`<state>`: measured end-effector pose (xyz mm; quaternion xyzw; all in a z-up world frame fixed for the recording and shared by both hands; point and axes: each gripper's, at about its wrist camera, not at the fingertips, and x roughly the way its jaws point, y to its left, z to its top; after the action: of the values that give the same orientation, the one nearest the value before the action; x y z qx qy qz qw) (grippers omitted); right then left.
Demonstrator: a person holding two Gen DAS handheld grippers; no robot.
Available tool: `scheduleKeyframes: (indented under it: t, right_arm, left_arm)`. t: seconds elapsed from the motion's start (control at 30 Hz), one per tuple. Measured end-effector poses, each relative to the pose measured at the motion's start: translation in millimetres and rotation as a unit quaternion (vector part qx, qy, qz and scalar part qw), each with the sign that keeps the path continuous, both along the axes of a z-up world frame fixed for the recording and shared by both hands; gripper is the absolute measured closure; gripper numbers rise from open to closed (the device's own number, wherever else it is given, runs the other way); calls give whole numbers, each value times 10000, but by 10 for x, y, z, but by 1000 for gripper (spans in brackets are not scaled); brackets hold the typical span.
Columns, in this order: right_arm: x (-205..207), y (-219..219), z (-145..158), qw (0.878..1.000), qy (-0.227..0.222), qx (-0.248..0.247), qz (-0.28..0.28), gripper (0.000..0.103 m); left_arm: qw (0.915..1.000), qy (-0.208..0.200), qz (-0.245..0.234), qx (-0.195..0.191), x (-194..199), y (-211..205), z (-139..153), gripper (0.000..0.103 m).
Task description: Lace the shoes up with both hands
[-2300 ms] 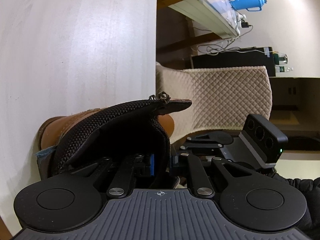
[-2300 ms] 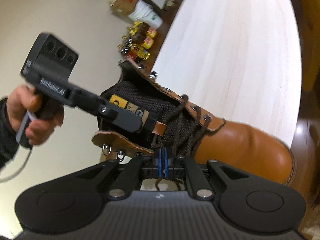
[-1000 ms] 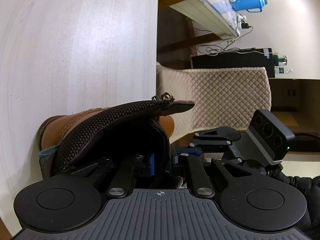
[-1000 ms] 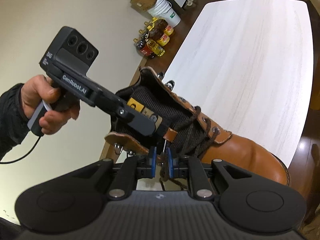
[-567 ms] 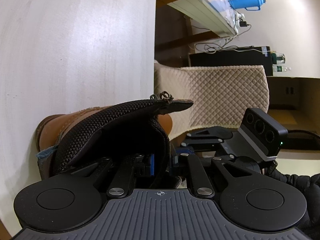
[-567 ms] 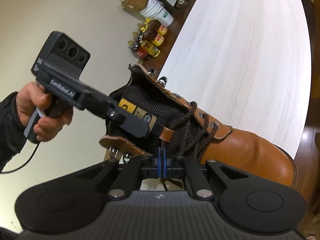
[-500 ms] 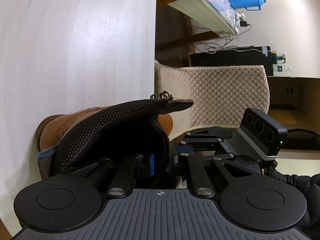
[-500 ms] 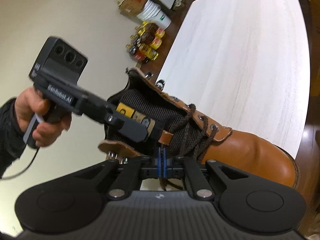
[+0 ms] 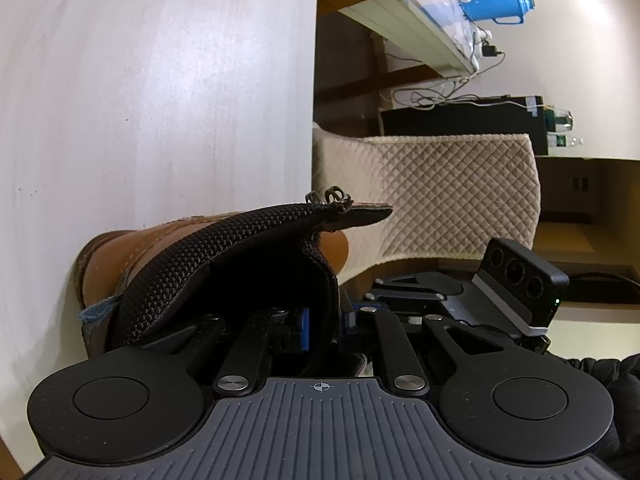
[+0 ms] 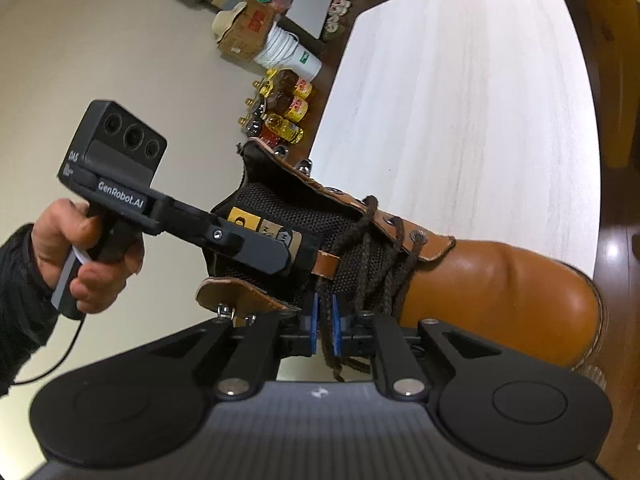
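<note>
boot (image 10: 492, 280): stiff leather, heavy, judged stable | lace (image 10: 326, 320): soft, thin cord, pinched by right gripper (image 10: 324, 326) | tongue (image 9: 224, 256): padded, clamped by left gripper (image 9: 320, 328)

Home dining room, white table (image 9: 160, 80), quilted chair (image 9: 440, 192), oil bottles (image 10: 280, 108) on floor

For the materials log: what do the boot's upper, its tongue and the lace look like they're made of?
Boot upper: smooth tan leather, going by its sheen and stitched edges. Tongue: black woven mesh, apparently synthetic, with a visible grid texture. Lace: dark brown braided cord, matte; the fibre is unclear.
</note>
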<state>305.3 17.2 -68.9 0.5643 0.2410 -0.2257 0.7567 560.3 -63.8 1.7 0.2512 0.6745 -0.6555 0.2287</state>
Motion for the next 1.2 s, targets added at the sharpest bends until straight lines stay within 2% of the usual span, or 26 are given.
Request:
scheduleKeyframes:
  t: [0.1,0.2,0.33,0.4,0.53,0.6,0.7,0.83,0.9,1.0,1.2]
  right_arm:
    - [68,-8,49,9996,50,-260,6,100]
    - [85,-19,19,9996,36,-203,-171,98]
    - [58,14,51,9997,127,-163,-88,88]
    - [95,23,46,9994,248,-239,101,99]
    - [156,-9,43,9986,233,-482,36,99]
    - [120,-4,15,9992,132,-385,-44,98]
    - [39,12,8,9997,43,-233,-40,89]
    - [-113,-24,83,9995,-19,-276,-183,89]
    - [-228,-128,80,9984,-234,-228,-467,89]
    - [-261,-233,22,9971,-466,-77,-592,89]
    - [-195,-319,-119,9972,-690,65,-295,89]
  left_arm:
    - [10000,-59,10,-25,2,-2,4,91]
    - [10000,-72,24,-18,-4,-5,7,91]
    - [10000,-42,18,-18,-26,2,5,91]
    - [10000,-31,17,-14,-32,2,-1,91]
    - [9999,-124,22,-43,-38,3,20,91]
    - [9998,-163,-2,-81,-76,13,35,90]
    - [9992,-341,-59,-206,-127,21,68,90]
    - [9967,-631,-317,-407,-252,20,87,93]
    - [9948,-733,-465,-525,-309,27,101,92]
    - [9897,-871,-773,-829,-398,35,178,94]
    - [9878,-814,-873,-1004,-414,69,213,94]
